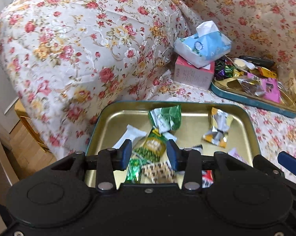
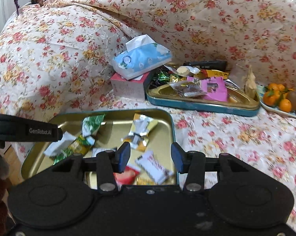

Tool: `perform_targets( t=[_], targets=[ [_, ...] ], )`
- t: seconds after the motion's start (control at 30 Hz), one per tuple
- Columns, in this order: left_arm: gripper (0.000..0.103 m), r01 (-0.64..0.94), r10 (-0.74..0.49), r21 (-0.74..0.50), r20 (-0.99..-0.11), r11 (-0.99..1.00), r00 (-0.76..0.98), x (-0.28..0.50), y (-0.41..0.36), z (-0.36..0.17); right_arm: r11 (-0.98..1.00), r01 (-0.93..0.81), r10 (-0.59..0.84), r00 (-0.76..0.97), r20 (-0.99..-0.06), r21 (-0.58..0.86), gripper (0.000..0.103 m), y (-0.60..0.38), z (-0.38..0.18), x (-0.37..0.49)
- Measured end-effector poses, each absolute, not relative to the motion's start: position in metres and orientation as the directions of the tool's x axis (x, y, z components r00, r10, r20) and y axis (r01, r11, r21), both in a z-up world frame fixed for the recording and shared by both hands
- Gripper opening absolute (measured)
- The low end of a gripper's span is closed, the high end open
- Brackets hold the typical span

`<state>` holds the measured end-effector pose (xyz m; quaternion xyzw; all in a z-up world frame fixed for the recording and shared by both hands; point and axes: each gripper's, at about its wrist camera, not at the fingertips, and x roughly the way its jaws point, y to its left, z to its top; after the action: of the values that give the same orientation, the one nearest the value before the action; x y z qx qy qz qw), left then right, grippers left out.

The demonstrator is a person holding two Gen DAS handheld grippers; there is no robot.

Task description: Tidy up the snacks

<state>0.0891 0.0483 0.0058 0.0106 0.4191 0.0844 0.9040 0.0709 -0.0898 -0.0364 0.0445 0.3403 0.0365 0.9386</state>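
Snacks (image 1: 154, 147) in near tin (image 1: 116, 122)

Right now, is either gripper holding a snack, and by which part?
Nothing is held. The left gripper and right gripper hover open over the tin.

Near tin tray (image 1: 108, 122): metal, brassy gold inside with a soft sheen, teal painted rim. I read the far tin (image 2: 203, 106) as the same metal, its teal paint duller. Snack wrappers look like glossy foil and plastic film: green packet (image 1: 167, 118) shiny and crinkled, yellow packet (image 2: 140, 129) metallic silver in places, white packet (image 1: 130, 135) matt. Floral cover (image 1: 69, 49) is woven cloth with a satin shimmer. Tissue pack (image 2: 142, 61) is soft glossy plastic with paper poking out; pink box (image 2: 128, 87) matt cardboard. My left gripper (image 1: 148, 154) is matt black plastic with bright metal pins. Floor (image 1: 24, 147) is smooth wood.
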Motion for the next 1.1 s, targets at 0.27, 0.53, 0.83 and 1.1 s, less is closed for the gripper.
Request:
perform_targets(
  t=[0.27,0.53,0.83,1.1],
  targets=[
    [0.049,-0.124,0.161,0.105,-0.736,0.987,0.658,0.057,0.042,0.012,0.993,-0.028,0.093,0.776,-0.624,0.113,0.049,-0.090,-0.034,0.033],
    [0.049,-0.113,0.140,0.087,-0.727,0.990,0.672,0.036,0.041,0.012,0.984,0.005,0.109,0.778,-0.619,0.180,0.049,-0.098,-0.030,0.013],
    [0.049,-0.109,0.127,0.072,-0.730,0.991,0.671,0.031,0.041,0.009,0.984,0.022,0.098,0.763,-0.639,0.177,0.049,-0.098,-0.036,0.008],
    [0.049,-0.122,0.133,0.070,-0.735,0.990,0.664,0.033,0.045,0.008,0.983,0.012,0.110,0.760,-0.640,0.182,0.049,-0.095,-0.037,0.009]
  ],
)
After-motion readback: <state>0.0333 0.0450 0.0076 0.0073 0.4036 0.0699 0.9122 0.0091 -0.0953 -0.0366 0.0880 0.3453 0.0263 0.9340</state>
